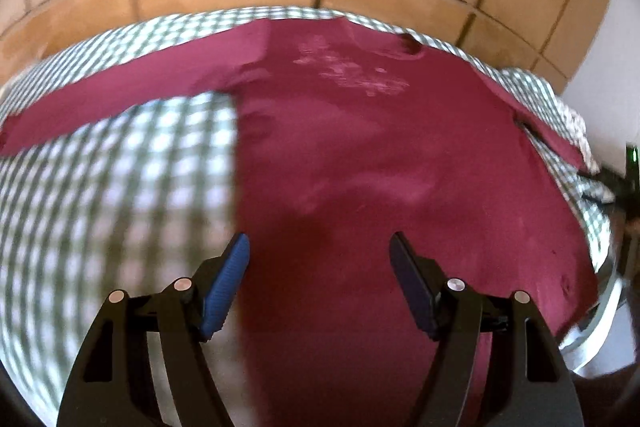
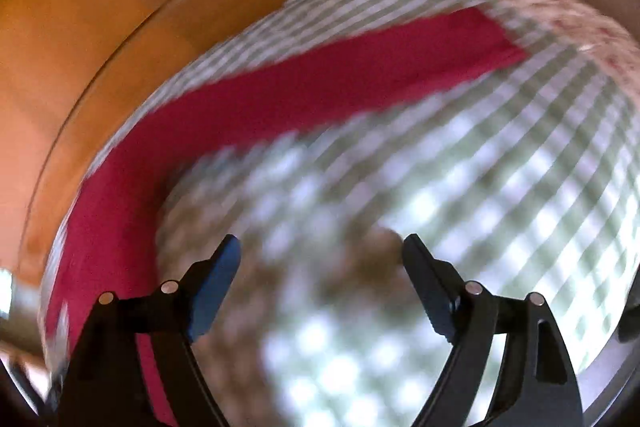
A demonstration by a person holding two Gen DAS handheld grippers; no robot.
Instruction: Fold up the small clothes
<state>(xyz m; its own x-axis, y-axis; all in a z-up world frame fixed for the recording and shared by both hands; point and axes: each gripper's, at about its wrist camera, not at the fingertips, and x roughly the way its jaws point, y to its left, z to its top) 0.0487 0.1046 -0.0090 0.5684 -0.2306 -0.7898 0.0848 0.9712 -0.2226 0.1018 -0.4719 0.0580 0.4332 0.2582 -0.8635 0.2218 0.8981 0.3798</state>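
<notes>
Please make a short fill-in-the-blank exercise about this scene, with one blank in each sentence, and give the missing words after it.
1. The long-sleeved shirt spread out flat is dark ____ in colour.
2. It lies on a green and white ____ cloth.
3. The left gripper is ____, its fingers holding nothing.
4. The right gripper hovers over the cloth, beside one ____ of the shirt.

Missing words: red; checked; open; sleeve

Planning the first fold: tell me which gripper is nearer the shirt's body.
Left. The left gripper hangs over the shirt; the right gripper is over checked cloth beside a sleeve.
</notes>
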